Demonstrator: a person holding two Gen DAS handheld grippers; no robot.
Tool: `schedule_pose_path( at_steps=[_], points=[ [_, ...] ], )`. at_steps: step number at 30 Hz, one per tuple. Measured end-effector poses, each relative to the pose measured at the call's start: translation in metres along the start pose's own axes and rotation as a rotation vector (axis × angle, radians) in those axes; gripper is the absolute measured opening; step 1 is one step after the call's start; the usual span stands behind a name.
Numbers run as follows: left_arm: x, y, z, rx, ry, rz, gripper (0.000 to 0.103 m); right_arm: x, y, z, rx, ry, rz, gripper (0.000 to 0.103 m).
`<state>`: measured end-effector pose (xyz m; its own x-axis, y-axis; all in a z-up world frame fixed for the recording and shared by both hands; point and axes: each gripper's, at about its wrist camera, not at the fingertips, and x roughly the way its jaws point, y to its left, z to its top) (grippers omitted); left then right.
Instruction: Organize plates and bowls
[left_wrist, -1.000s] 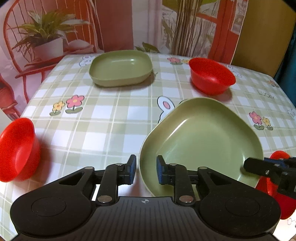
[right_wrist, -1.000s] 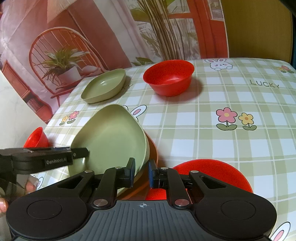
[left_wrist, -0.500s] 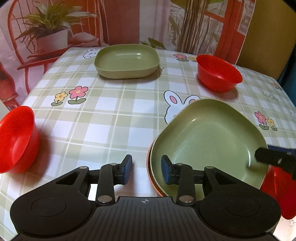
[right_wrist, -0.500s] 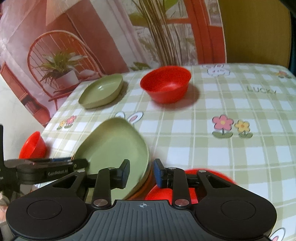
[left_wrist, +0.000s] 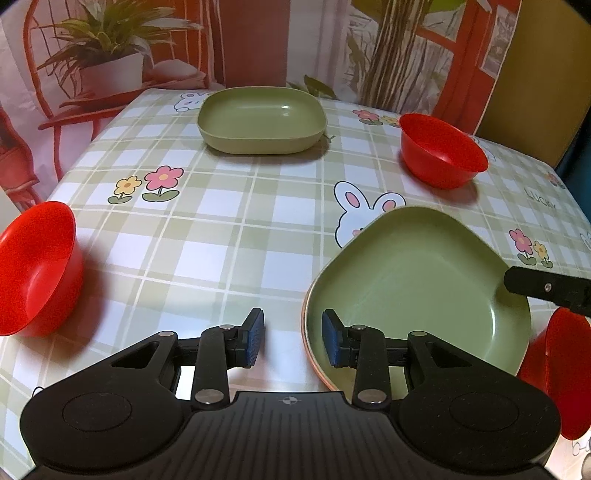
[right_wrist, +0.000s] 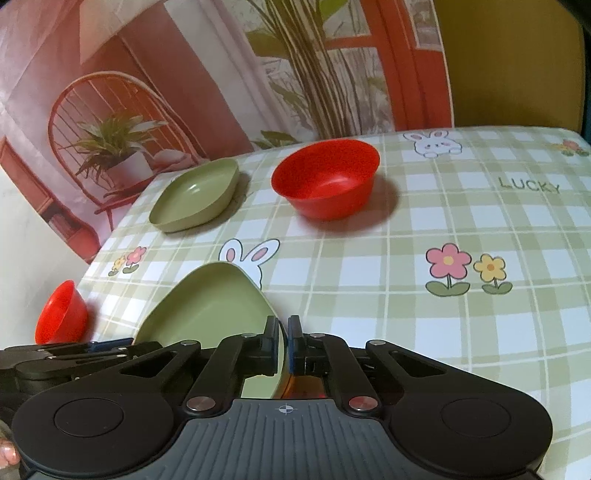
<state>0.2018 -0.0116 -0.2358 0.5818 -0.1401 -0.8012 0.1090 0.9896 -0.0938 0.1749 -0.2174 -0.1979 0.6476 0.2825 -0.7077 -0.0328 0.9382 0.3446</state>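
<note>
The right gripper (right_wrist: 283, 343) has just been closing and now stands clamped on the near rim of the green plate (right_wrist: 218, 306), one pad inside the lip and one outside. The left gripper (left_wrist: 292, 341) is open on nothing; the same plate's rim lies between its fingers but nearer the right pad, apart from both, with bare tablecloth (left_wrist: 229, 236) under the left one. The plate sits nested on an orange plate (left_wrist: 314, 363), of which only a thin edge shows. A second green plate (left_wrist: 261, 119) lies well ahead of the left fingers, a red bowl (left_wrist: 441, 151) ahead to their right, another red bowl (left_wrist: 35, 267) off to their left. Judgement: the plates look like light, rigid moulded plastic, smooth and glossy, so unlikely to break but apt to slip or pivot in a one-point pinch. The raised rim is the only hold; pads should seat deep over the lip, and lifts be kept level.
</note>
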Motion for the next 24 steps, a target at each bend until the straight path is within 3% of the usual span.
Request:
schedule_pose_path(
  at_steps=[22, 24],
  points=[
    [-0.0025, 0.0022, 0.0, -0.018, -0.012, -0.006, 0.038, 0.0094, -0.0019, -0.0017, 0.027, 0.046, -0.012, 0.004],
    [-0.0034, 0.0019, 0.0009, -0.015, -0.01, 0.0, 0.038, 0.0084, -0.0004, -0.0005, 0.026, 0.048, -0.018, 0.009]
  ],
)
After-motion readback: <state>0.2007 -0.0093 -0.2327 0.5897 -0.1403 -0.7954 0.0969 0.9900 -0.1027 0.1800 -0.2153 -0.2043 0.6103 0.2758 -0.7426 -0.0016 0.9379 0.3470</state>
